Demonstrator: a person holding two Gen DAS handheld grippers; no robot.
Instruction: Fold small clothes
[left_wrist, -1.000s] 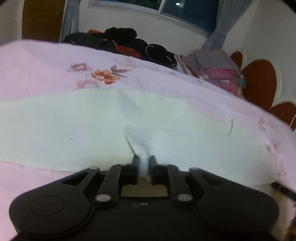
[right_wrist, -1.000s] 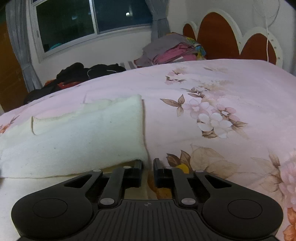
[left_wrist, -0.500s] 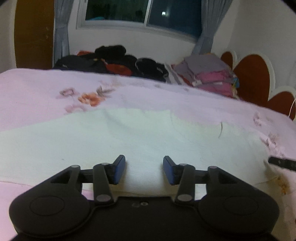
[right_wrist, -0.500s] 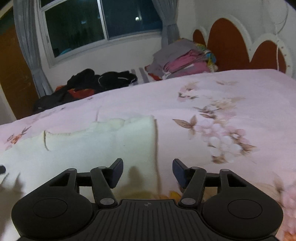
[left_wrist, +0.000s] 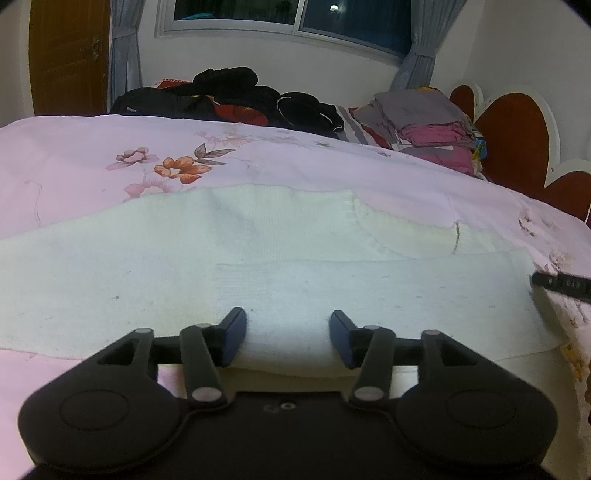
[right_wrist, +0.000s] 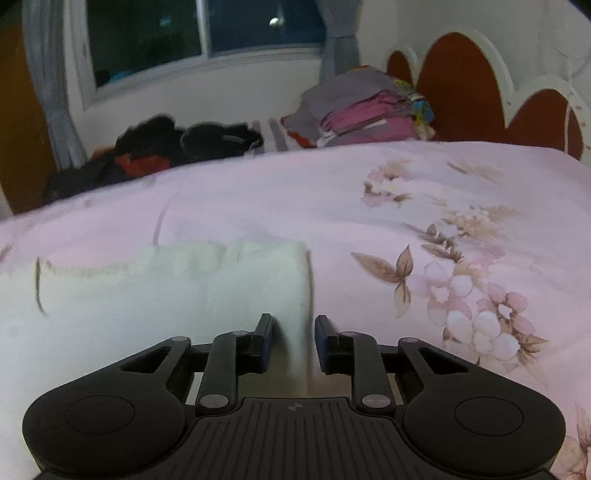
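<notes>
The bed (left_wrist: 74, 166), under a pink floral sheet, fills both views. A headboard (right_wrist: 461, 81) of red scalloped panels stands at its head, and a window (left_wrist: 288, 14) is in the wall beyond its far edge. At that far edge lies a heap of dark clothes (left_wrist: 229, 96), with a folded stack (left_wrist: 424, 122) next to it, nearer the headboard.

The cream garment (left_wrist: 184, 258) lies flat on the bed's near part, one layer folded over along its near edge.

The left gripper (left_wrist: 287, 332) hangs over the garment's near edge, its jaws opening and moderately wide; the cloth lies under the gap and the pads do not press it. The right gripper (right_wrist: 293, 338) is at the garment's end nearest the headboard. Its jaws are closing, narrow, with that edge of the cloth between them; whether the pads already pinch it cannot be told.
</notes>
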